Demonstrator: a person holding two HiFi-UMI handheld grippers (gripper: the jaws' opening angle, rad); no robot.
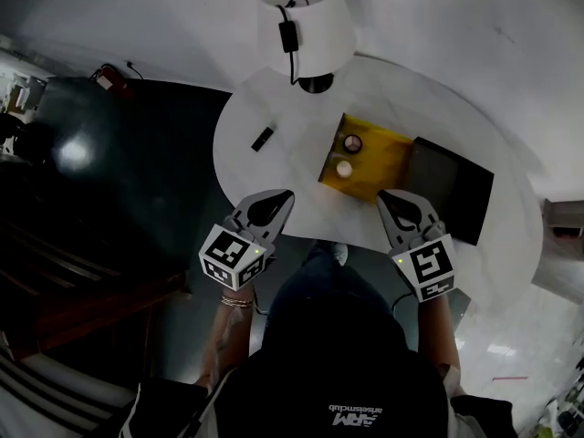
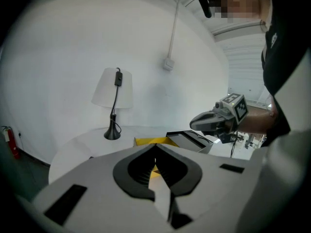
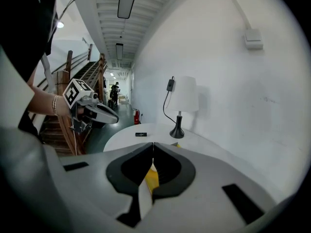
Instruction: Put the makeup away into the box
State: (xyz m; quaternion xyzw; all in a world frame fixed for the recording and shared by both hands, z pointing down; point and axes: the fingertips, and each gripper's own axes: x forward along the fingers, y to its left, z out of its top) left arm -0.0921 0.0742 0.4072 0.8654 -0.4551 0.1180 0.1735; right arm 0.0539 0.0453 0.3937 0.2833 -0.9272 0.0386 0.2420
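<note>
A yellow box [image 1: 370,162] lies open on the white round table [image 1: 274,167], its black lid [image 1: 449,188] folded out to the right. Two small round makeup pots [image 1: 352,143] sit inside it. A small black makeup stick [image 1: 262,138] lies on the table left of the box, and it also shows in the right gripper view [image 3: 141,134]. My left gripper [image 1: 283,194] hangs at the table's near edge, shut and empty. My right gripper [image 1: 391,197] hangs near the box's front edge, shut and empty. In each gripper view the jaws meet with nothing between them.
A white lamp [image 1: 305,21] with a black stand and cord stands at the table's far side. Dark floor and a staircase [image 1: 55,272] lie to the left. The white wall is behind the table.
</note>
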